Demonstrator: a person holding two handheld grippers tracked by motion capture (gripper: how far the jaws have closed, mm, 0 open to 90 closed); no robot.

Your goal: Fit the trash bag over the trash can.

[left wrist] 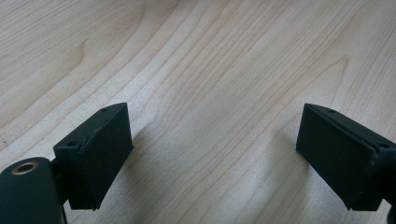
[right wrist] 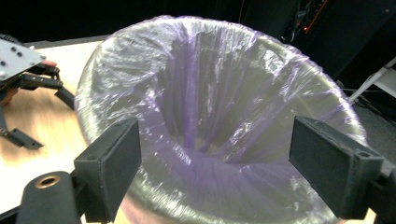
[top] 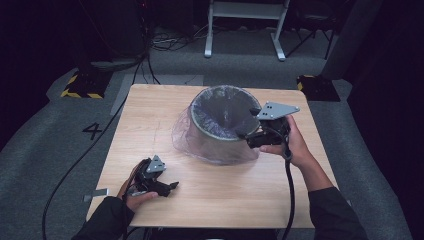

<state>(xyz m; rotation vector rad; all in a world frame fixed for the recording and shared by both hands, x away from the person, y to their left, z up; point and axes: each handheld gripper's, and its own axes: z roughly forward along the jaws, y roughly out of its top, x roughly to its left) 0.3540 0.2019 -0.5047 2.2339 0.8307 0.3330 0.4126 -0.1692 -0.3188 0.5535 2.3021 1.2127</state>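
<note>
Both jaws open, empty; right gripper (top: pixel 248 133) at bag-lined bin (top: pixel 220 125) rim, left gripper (top: pixel 167 187) on table (top: pixel 220 200).

Left tool (top: pixel 172 186) low at near left, jaws wide apart, nothing between them. Right tool (top: pixel 246 134) raised at right, jaws spread wide, empty, forearm reaching in from near right.

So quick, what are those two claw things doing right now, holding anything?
Left gripper: jaws open, holding nothing, above the bare table.
Right gripper: jaws open, holding nothing, at the rim of the bin lined with a purple bag.
</note>
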